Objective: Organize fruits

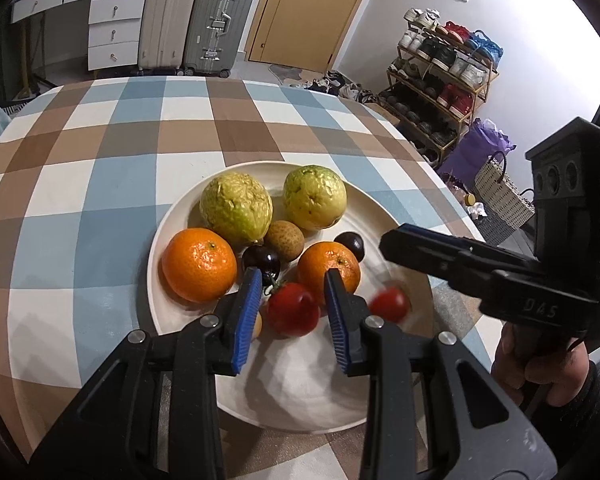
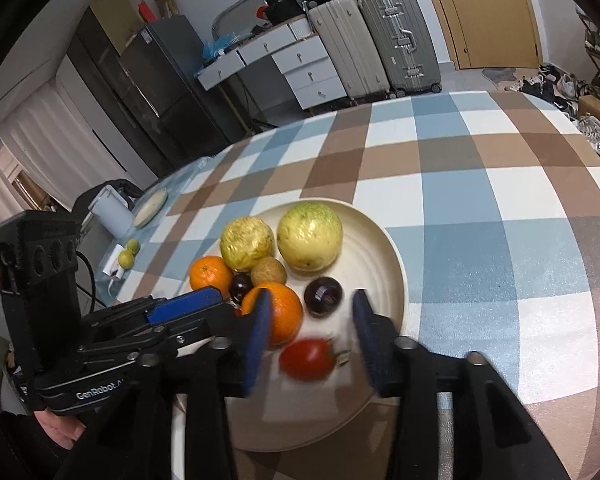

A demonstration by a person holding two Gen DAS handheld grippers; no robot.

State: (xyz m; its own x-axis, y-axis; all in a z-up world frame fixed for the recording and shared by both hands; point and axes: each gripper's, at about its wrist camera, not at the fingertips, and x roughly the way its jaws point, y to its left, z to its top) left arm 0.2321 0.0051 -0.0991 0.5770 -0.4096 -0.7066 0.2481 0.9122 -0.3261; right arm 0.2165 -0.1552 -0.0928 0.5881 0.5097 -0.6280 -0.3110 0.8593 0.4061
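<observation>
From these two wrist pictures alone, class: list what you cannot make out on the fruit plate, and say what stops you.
- Small yellowish fruit: left wrist view, mostly hidden behind a blue pad of the left tongs.
- Tomato between the right tongs: both views, blurred; touching a pad or not is unclear.
- Plate, near rim: both views, covered by the tongs' black arms.
- Two small green fruits: right wrist view, too small to identify.
</observation>
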